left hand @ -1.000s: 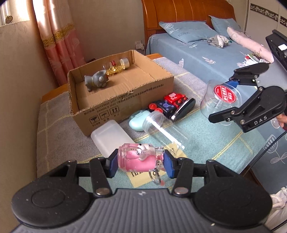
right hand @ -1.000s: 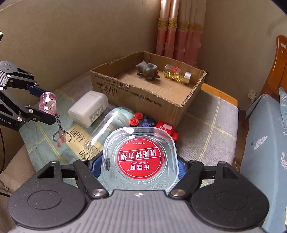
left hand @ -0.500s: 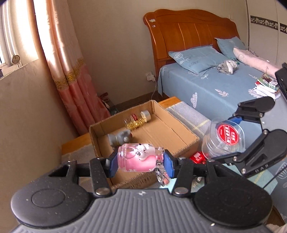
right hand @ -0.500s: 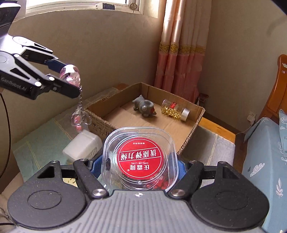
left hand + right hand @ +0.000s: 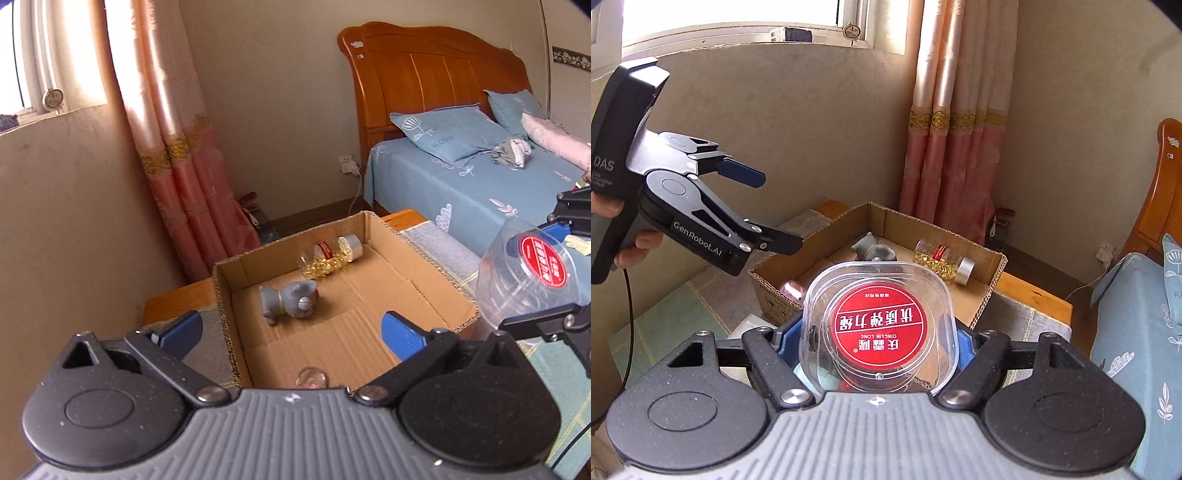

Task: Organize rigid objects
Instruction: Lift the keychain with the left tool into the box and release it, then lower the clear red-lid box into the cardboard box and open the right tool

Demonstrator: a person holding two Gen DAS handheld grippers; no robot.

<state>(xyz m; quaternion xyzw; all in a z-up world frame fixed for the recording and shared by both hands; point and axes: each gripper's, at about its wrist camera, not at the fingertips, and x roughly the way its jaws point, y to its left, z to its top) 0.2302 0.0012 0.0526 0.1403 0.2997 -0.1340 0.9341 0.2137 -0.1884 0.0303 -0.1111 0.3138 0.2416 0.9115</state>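
Note:
My left gripper [image 5: 291,328] is open and empty above the near end of the cardboard box [image 5: 436,295]. The pink keychain bottle [image 5: 312,378] lies in the box just below it, mostly hidden by the gripper body; it also shows in the right wrist view [image 5: 792,288]. In the box lie a grey toy figure [image 5: 290,301] and a bottle of yellow capsules [image 5: 332,254]. My right gripper [image 5: 877,338] is shut on a clear plastic jar with a red label [image 5: 881,325], held to the right of the box; the jar also shows in the left wrist view [image 5: 524,273].
The box stands on a cloth-covered table [image 5: 665,317] by the wall. A white container [image 5: 750,325] lies below the jar, partly hidden. A pink curtain [image 5: 184,177] hangs behind the box. A bed with blue bedding [image 5: 461,177] is at the right.
My left gripper moved over the box and opened; the pink keychain bottle dropped out of it into the box. The right gripper moved closer to the box with the jar.

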